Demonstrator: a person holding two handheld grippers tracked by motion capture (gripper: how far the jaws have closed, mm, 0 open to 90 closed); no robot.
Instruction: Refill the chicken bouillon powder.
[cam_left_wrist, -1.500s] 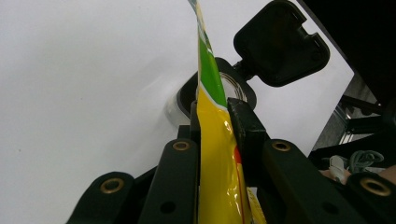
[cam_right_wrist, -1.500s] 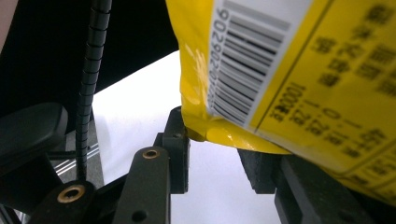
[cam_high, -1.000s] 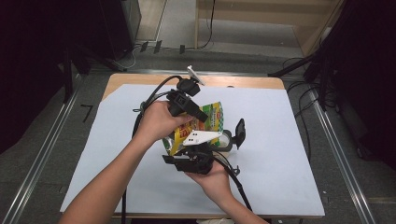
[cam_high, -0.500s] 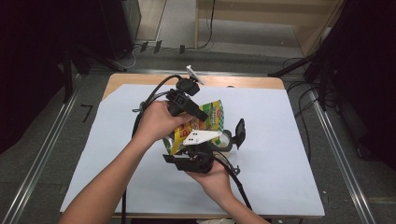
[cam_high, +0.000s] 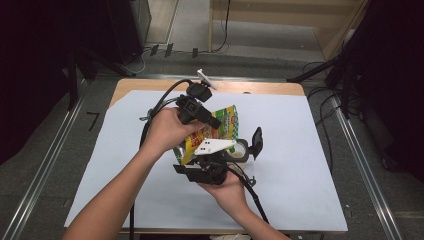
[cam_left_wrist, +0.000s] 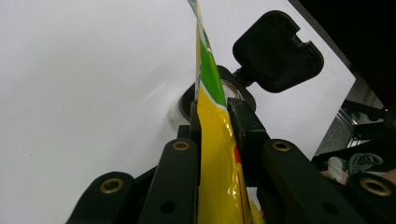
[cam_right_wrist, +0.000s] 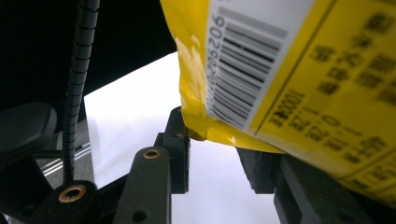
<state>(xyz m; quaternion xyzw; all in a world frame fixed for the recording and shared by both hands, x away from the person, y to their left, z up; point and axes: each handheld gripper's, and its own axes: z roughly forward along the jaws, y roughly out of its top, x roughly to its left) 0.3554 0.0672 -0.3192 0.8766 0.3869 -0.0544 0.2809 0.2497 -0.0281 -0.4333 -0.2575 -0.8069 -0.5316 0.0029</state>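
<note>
A yellow and green pouch (cam_high: 225, 125) is held up above the white sheet, pinched edge-on between the jaws of my left gripper (cam_high: 215, 123). Seen from the left gripper, the pouch (cam_left_wrist: 217, 154) runs straight up between the shut jaws of that gripper (cam_left_wrist: 215, 112). Beyond it stands a clear jar (cam_left_wrist: 187, 100) with its black flip lid (cam_left_wrist: 278, 51) open. My right gripper (cam_high: 222, 156) sits just below the pouch, beside the jar (cam_high: 241, 149). In its own view the right gripper (cam_right_wrist: 217, 154) has a bare gap between its pads. The pouch's barcode corner (cam_right_wrist: 289, 70) hangs over its tips.
A white sheet (cam_high: 310, 165) covers most of the wooden table (cam_high: 270, 87). Black cables trail from both grippers toward the person. Metal rails run along both sides of the table, and dark stands and floor cables lie behind it.
</note>
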